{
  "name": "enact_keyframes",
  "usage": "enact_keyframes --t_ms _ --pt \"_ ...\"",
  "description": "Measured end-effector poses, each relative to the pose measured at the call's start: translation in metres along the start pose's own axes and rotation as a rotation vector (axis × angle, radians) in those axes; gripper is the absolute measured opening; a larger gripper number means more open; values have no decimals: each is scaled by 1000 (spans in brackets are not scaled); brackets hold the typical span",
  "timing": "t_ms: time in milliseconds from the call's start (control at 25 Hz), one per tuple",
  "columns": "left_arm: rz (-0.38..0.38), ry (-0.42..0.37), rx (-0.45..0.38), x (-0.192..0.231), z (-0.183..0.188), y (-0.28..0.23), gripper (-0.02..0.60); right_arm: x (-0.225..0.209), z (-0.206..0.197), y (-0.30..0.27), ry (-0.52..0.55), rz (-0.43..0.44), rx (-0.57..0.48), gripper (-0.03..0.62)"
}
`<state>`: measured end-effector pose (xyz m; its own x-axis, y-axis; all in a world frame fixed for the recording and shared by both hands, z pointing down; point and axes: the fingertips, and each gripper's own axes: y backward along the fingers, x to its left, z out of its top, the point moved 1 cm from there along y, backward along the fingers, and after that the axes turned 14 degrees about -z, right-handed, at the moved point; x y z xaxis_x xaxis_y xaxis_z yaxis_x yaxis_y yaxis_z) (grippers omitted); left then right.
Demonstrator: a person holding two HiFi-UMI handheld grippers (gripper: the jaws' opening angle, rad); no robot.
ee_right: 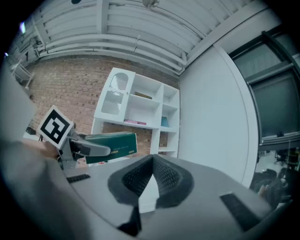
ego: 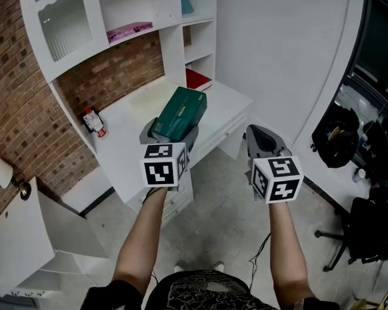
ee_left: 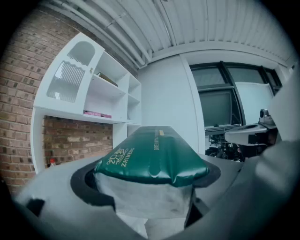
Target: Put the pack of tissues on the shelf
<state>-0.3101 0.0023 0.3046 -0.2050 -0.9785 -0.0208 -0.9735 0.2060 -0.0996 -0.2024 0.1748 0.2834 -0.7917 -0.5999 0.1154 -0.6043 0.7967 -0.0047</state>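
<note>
The pack of tissues is dark green with gold print. My left gripper is shut on its near end and holds it in the air, over the front of the white desk top. In the left gripper view the pack fills the space between the wide-set jaws and points at the white shelf unit. My right gripper hangs to the right, off the desk, shut with nothing in it; its ribbed pads meet at the tips. The right gripper view also catches the pack.
The shelf unit stands against a brick wall; pink items, a teal book and a red book lie in its compartments. A small red bottle stands on the desk. A black chair is at the right.
</note>
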Motion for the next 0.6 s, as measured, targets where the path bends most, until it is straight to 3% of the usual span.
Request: enact_keyframes --t_ms 600 --pt "12 -6 1 -44 5 -48 472 -60 -14 -9 -11 19 -3 3"
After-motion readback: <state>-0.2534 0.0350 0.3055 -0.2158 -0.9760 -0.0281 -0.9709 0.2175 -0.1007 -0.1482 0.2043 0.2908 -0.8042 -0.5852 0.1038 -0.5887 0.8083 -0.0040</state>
